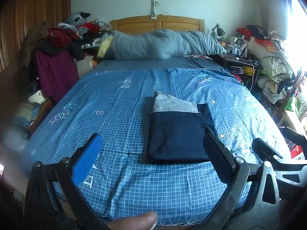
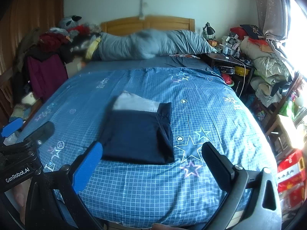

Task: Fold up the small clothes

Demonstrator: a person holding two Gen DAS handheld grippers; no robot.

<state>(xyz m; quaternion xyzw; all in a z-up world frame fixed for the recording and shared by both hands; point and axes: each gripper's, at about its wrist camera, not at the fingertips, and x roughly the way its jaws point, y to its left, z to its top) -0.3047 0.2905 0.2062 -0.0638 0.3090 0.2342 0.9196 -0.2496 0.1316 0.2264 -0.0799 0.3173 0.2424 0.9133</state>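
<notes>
You had the dark navy folded garment with the grey panel (image 1: 178, 132) lying flat on the blue grid-pattern bedsheet with stars (image 1: 134, 191), grey end pointing to 12 o'clock. Your left gripper (image 1: 156, 159) was spread wide and empty, the garment's near edge sitting between its fingers toward 1 o'clock. Your right gripper (image 2: 153, 161) was equally wide open with nothing in it, garment at roughly 11 o'clock. It looked nearly folded to me. If one more fold was planned, I'd have pinched both near corners cleanly, lifted low, and laid them onto the grey end so the edges lined up without dragging the sheet.
</notes>
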